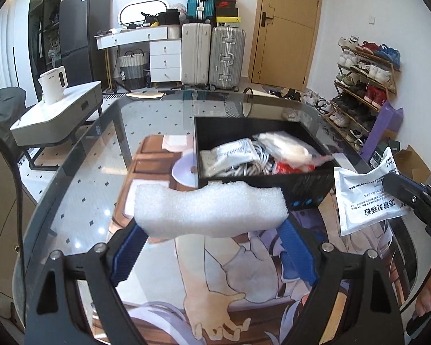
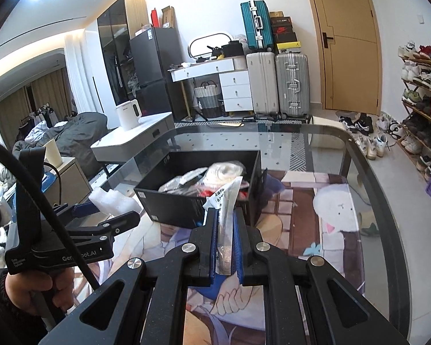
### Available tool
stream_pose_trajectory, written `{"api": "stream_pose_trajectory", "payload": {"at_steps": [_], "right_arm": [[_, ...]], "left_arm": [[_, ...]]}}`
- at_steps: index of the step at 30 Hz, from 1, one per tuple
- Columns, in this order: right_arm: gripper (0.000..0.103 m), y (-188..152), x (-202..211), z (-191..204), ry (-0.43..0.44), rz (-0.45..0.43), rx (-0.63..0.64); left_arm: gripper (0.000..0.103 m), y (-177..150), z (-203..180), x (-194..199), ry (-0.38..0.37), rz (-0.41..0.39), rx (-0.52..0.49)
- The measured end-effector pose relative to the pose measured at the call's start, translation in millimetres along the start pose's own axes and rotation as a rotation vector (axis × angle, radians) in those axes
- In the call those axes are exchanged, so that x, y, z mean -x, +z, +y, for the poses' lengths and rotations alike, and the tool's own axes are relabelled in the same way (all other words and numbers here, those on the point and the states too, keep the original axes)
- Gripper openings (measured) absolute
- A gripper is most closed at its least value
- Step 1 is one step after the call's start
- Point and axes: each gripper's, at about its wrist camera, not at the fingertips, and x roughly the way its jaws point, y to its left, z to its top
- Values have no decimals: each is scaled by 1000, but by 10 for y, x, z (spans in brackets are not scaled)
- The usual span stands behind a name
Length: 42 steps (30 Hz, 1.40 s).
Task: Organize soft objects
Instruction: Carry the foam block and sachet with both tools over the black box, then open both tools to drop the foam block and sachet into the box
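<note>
Left hand-held gripper (image 1: 212, 230) holds a white foam block (image 1: 209, 210) wide between its blue pads, long axis crosswise, spanning pad to pad, above the worktop (image 1: 80, 172) just short of the black box (image 1: 273, 181). The foam is coarse-textured and wavy on top. Right hand-held gripper (image 2: 225, 230) is clamped narrow on a white printed sachet (image 2: 225, 201), standing edge-up, long axis pointing toward the box, which sits mid-worktop, full of packets and cable.

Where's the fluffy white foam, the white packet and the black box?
white foam block (image 1: 209, 210), left wrist view, its middle.
white printed packet (image 1: 368, 198), left wrist view, its flat face.
black rectangular box (image 2: 181, 207), right wrist view, its front wall.
</note>
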Motion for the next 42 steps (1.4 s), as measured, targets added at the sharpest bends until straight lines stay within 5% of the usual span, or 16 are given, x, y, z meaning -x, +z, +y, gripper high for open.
{"api": "stream_pose_trajectory", "payload": {"at_steps": [23, 42], "right_arm": [[10, 557, -453, 79, 14, -27, -14], [10, 593, -1232, 143, 16, 62, 13]], "left_arm": [[88, 569, 9, -344, -67, -40, -59], [89, 571, -20, -725, -80, -21, -92]]}}
